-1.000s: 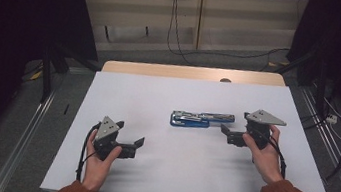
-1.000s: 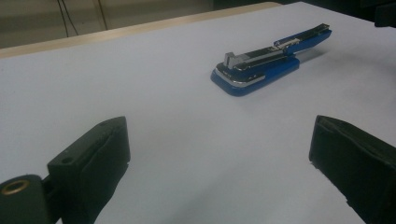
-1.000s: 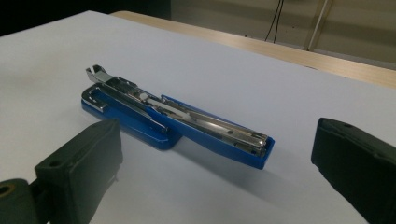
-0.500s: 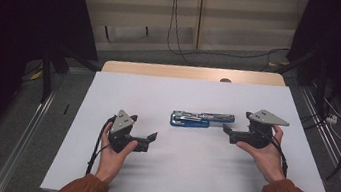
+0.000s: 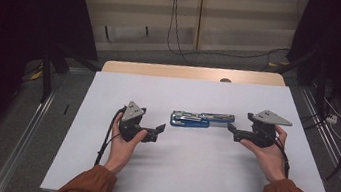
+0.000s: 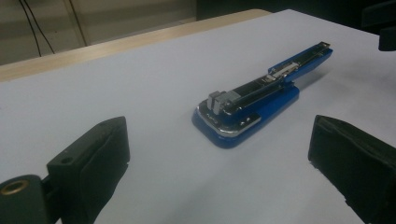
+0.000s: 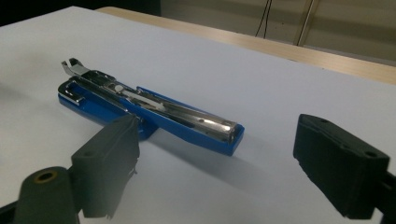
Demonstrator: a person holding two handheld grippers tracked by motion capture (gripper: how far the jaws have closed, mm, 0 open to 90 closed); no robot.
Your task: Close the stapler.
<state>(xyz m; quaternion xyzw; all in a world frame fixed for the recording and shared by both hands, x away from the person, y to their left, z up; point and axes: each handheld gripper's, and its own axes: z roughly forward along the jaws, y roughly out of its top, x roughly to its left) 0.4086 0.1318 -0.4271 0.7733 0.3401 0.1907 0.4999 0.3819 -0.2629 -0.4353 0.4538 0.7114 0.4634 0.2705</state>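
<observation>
In the high view, a blue stapler (image 5: 202, 120) lies flat on the white desk (image 5: 197, 180), about midway between the left and right edges and nearer the far edge, its length running left to right. The left gripper (image 5: 157, 130) sits just beside the stapler's left end, slightly nearer the front edge, jaws apart and pointing right; the left hand (image 5: 124, 140) cups it from below, palm up, with the rust-sleeved forearm coming from the front edge. The right gripper (image 5: 232, 131) is close to the stapler's right end, jaws pointing left, held by the right hand (image 5: 267, 150) with its grey plate on top. In the left gripper view, the stapler (image 6: 261, 100) lies ahead between the two black jaws, which stand wide apart with nothing in them; its broad chrome-trimmed end is nearest and the thin arm points away. In the right gripper view, the stapler (image 7: 149, 109) lies ahead and left, opened out, its metal channel exposed; the left jaw overlaps its near side, and the jaws are spread, empty.
</observation>
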